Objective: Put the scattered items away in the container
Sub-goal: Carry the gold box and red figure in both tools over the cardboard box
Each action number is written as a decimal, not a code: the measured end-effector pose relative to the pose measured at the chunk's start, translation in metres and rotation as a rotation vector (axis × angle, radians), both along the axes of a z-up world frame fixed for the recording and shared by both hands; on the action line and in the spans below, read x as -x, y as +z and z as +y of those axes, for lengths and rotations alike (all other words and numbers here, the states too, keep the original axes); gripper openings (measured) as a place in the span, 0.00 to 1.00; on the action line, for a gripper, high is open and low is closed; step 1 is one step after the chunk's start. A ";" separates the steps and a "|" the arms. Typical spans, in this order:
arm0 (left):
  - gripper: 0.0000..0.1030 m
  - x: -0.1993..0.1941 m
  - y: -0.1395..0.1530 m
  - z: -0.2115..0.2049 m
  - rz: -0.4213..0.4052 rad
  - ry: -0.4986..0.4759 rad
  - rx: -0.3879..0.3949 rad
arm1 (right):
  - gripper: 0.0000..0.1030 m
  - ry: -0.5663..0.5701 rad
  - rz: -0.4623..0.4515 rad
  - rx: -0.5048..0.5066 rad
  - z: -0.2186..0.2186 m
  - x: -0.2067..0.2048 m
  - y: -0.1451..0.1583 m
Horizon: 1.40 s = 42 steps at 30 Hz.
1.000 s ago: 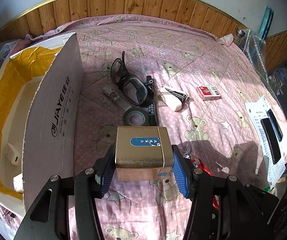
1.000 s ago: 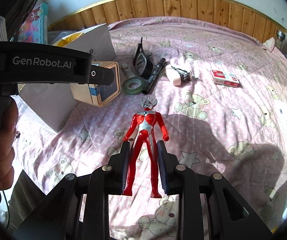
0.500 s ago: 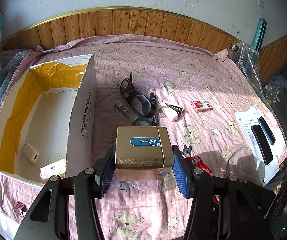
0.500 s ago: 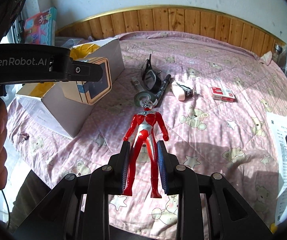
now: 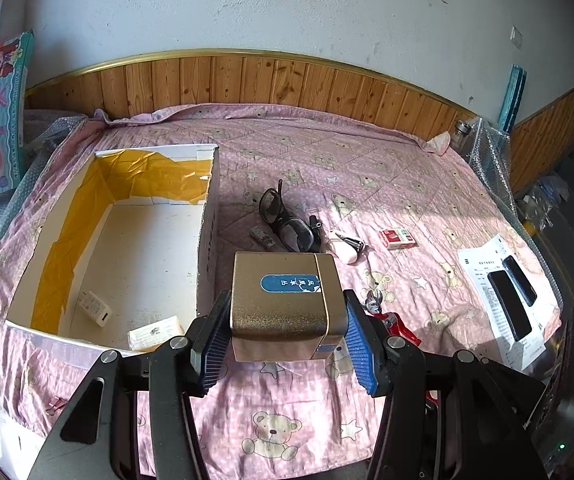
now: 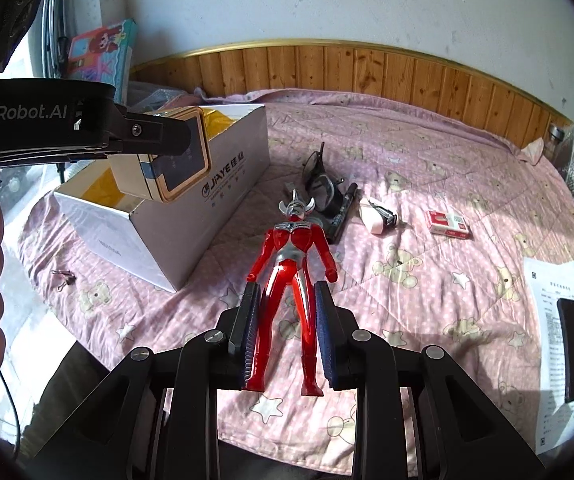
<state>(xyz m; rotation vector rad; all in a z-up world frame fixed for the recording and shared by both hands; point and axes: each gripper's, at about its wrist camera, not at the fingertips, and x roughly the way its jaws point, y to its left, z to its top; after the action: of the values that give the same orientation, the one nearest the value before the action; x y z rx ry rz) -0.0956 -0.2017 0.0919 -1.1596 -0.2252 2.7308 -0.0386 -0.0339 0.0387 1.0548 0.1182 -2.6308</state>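
My left gripper (image 5: 287, 340) is shut on a gold tin box (image 5: 285, 304) with a blue label, held in the air beside the right wall of the open cardboard box (image 5: 207, 216). In the right wrist view the same gold tin box (image 6: 171, 172) hangs over the cardboard box (image 6: 191, 216). My right gripper (image 6: 285, 336) is shut on the legs of a red and silver action figure (image 6: 291, 264), lifted above the pink bedspread. Inside the cardboard box lie a white charger (image 5: 95, 307) and a small white packet (image 5: 155, 332).
On the bedspread beyond lie goggles (image 5: 287, 226), a black marker (image 6: 341, 216), a small tube (image 5: 263, 238), a white clip-like item (image 5: 345, 246) and a red cigarette pack (image 5: 397, 238). A paper sheet with two phones (image 5: 507, 304) rests at the right edge. A wooden headboard runs behind.
Both grippers have risen and pulled back with their loads. The cardboard box's inside has come fully into the left wrist view.
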 end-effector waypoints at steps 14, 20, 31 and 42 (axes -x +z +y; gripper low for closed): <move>0.52 -0.023 0.017 -0.040 0.055 0.061 -0.043 | 0.27 0.064 0.069 -0.045 -0.034 -0.009 0.028; 0.52 -0.028 0.021 -0.062 0.070 0.099 -0.063 | 0.27 0.103 0.092 -0.055 -0.051 -0.009 0.039; 0.52 -0.027 0.021 -0.097 0.075 0.166 -0.082 | 0.27 0.176 0.114 -0.069 -0.079 0.000 0.051; 0.52 -0.017 0.020 -0.132 0.073 0.237 -0.077 | 0.27 0.252 0.149 -0.057 -0.107 0.022 0.070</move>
<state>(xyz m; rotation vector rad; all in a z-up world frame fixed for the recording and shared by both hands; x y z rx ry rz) -0.0783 -0.3332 0.1123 -1.0733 -0.4822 2.9302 -0.0603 -0.1414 0.1091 0.8009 0.3372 -2.4849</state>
